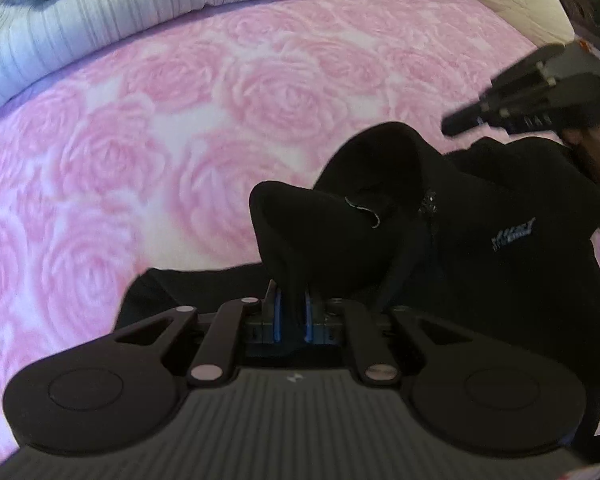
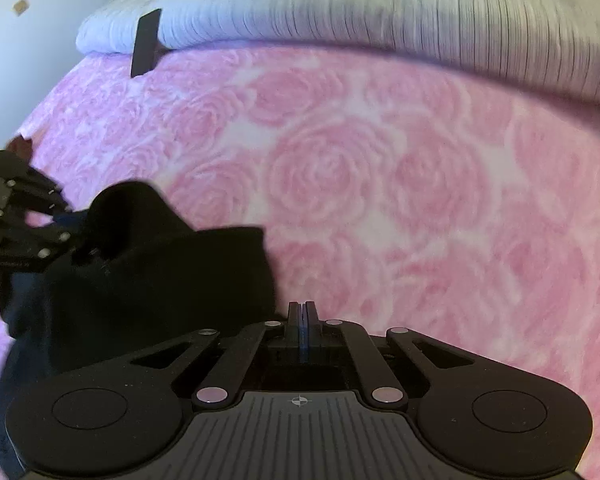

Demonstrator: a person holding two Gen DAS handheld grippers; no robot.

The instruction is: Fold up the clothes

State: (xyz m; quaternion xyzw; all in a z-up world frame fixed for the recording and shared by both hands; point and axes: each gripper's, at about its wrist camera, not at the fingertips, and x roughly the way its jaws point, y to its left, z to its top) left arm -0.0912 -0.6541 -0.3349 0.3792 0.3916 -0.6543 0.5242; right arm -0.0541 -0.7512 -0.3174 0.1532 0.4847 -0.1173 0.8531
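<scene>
Black fleece, a soft dark hooded garment [image 1: 480, 216] with a small pale chest logo, lies bunched on the pink rose-patterned bedspread [image 1: 148, 128], filling the lower right of the left wrist view. No flat, squared fold shows, so I judge the folding unfinished; how much is done cannot be told. The left gripper [image 1: 292, 308] pinches a raised ridge of the cloth at bottom centre. In the right wrist view the right gripper [image 2: 301, 314] is pressed together on nothing, with the garment at lower left, just beside it.
</scene>
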